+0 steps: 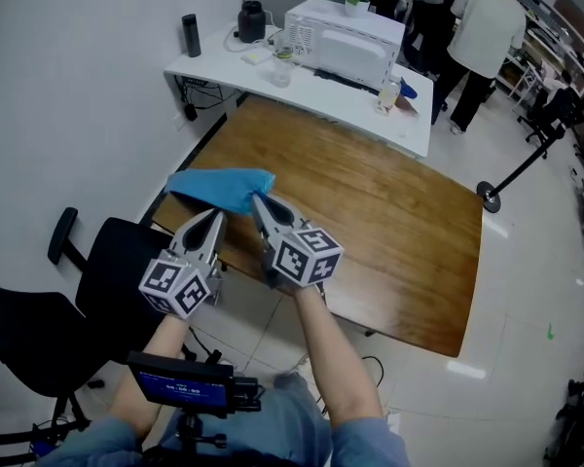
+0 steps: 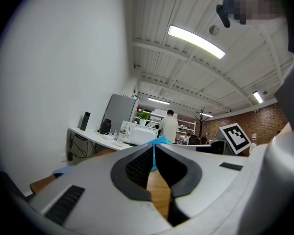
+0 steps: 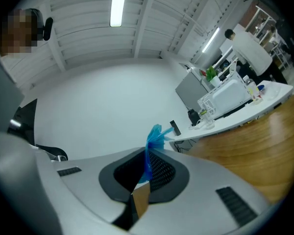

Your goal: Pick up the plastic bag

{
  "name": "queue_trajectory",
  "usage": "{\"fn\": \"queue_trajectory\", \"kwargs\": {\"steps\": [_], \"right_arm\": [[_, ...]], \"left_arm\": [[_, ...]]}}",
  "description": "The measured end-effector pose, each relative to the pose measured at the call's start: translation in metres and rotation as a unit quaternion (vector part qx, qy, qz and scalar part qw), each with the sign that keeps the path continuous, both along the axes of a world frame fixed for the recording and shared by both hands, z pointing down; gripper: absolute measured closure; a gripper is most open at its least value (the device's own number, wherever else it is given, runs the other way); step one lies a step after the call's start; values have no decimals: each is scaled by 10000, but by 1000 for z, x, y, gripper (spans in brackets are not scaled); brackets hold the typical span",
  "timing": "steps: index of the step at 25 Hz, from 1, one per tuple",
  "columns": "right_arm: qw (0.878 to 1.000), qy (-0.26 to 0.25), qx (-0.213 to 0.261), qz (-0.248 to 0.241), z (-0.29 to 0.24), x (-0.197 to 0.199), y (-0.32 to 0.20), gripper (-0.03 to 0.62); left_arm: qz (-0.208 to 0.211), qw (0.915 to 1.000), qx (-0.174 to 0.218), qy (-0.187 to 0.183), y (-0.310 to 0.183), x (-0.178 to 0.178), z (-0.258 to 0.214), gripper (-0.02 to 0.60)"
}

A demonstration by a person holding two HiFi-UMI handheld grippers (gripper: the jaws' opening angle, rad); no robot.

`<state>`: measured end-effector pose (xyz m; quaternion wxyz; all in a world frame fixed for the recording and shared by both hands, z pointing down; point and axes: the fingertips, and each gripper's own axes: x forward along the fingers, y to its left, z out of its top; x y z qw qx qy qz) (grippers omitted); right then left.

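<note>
Grip from both sides, most of it hidden

Left claw [image 2: 154, 147] is closed on the plastic bag [image 2: 159, 140], with a thin blue strip caught between its pads. Right claw [image 3: 148, 155] is likewise closed on a gathered blue fold that fans out past its tips. Each claw's own jaws hide nearly all of the bag from its camera. From the head view, the bag spreads just ahead of both tips. Its long axis runs sideways, from the right claw out past the left one. Whether it touches the wooden table [image 1: 389, 222] beneath cannot be told.
</note>
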<state>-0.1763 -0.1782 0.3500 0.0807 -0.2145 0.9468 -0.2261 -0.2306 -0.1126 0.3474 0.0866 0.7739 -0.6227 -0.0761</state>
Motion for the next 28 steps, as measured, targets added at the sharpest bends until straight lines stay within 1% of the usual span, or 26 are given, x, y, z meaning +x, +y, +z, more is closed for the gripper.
{"fn": "queue_trajectory", "kwargs": {"steps": [3, 8, 13, 18, 22, 28], "right_arm": [[9998, -78, -67, 164, 1, 26, -4, 591], [9991, -98, -57, 413, -2, 71, -12, 591], [9977, -68, -166, 658, 4, 127, -19, 591], [9957, -56, -187, 904, 5, 183, -22, 592], [9935, -29, -300, 1102, 12, 227, -22, 592], [9901, -109, -574, 1275, 30, 281, -18, 592]], "left_arm": [[148, 9999, -19, -38, -6, 20, 1, 563], [430, 9990, 88, -70, -21, 60, -10, 563], [781, 9968, 101, -114, -37, 108, -14, 563], [1172, 9928, 173, -168, -46, 161, -18, 563], [1499, 9881, 244, -242, -51, 205, -20, 563], [1827, 9824, 165, -357, -52, 251, -9, 563]]}}
